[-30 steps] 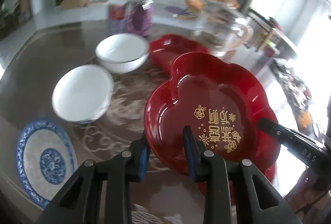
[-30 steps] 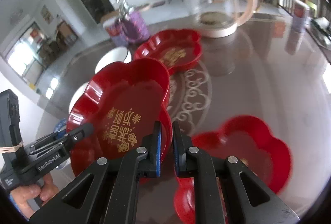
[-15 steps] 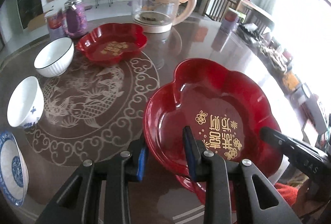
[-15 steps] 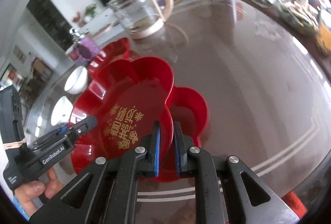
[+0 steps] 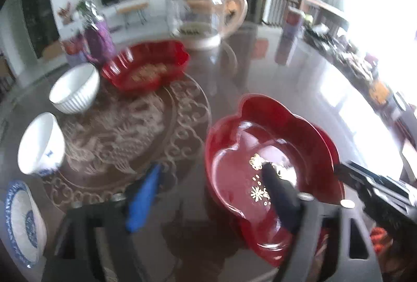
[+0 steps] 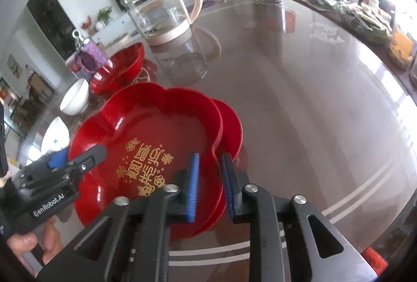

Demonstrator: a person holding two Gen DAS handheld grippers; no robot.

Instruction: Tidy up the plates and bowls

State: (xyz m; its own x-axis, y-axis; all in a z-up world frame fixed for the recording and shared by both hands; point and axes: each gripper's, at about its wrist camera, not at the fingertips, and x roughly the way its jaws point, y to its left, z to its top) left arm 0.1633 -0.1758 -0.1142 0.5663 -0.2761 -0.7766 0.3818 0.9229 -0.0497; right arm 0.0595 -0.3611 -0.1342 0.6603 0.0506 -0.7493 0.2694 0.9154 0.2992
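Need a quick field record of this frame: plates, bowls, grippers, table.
top plate: red flower-shaped plate with gold lettering, nested on a second red plate
third red plate: far side, beside glass kettle
bowls: ribbed white bowl; white bowl with blue marks
blue-patterned plate: table edge
left gripper: opening, straddles rim
right gripper: opening, straddles rim

Bare glass table point(image 6: 312, 104) is lying open to the right of the stacked red plates point(image 6: 156, 136), offering clear passage. A glass kettle point(image 6: 164, 18) and third red plate point(image 6: 122, 65) are blocking the far side, while two white bowls point(image 5: 75, 89) and a blue-patterned plate point(image 5: 20, 222) are crowding the left.
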